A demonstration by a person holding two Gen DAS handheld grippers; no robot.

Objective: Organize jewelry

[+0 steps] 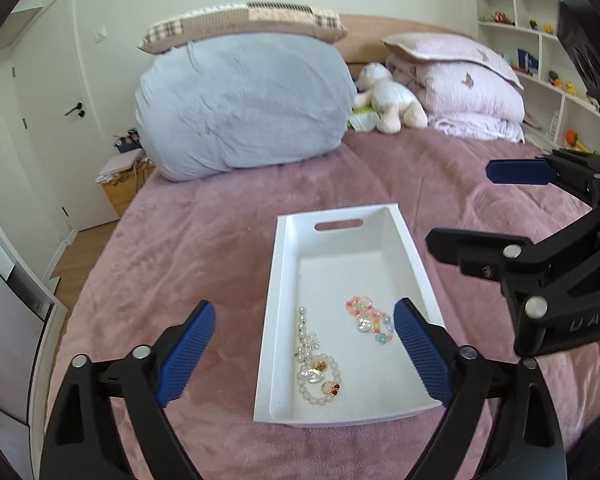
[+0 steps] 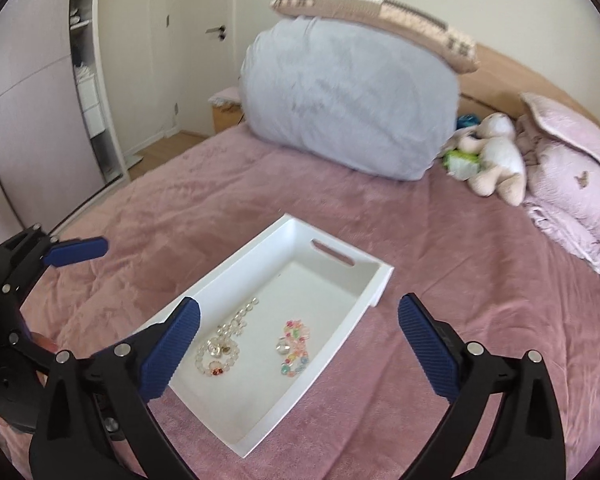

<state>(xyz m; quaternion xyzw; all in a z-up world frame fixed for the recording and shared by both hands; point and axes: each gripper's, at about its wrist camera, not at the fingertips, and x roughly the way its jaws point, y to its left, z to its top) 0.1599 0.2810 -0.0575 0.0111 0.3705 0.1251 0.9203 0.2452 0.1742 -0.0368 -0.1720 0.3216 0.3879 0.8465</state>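
Two strands of jewelry, a pearl bracelet (image 1: 318,376) and a colourful bead bracelet (image 1: 370,320), lie side by side at the near end of a white tray (image 1: 284,264) on my pink bed cover (image 1: 180,240), with a big blue pillow (image 1: 244,100) and a plush toy (image 1: 392,100) beyond the tray. My left gripper (image 1: 304,354) hovers over the tray's near end, jaws spread wide; my right gripper (image 2: 298,350) hangs to the tray's right, jaws spread too, with letters reading "UAS" on its body.

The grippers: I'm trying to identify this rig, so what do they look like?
Both match: the left gripper and right gripper have black plastic angular frames with triangular cut-outs and silver round rivets at the joints. Each finger carries a dark blue ribbed pad. Pale lettering, partly cut off, marks the right gripper's body. No cables or sleeves are visible.
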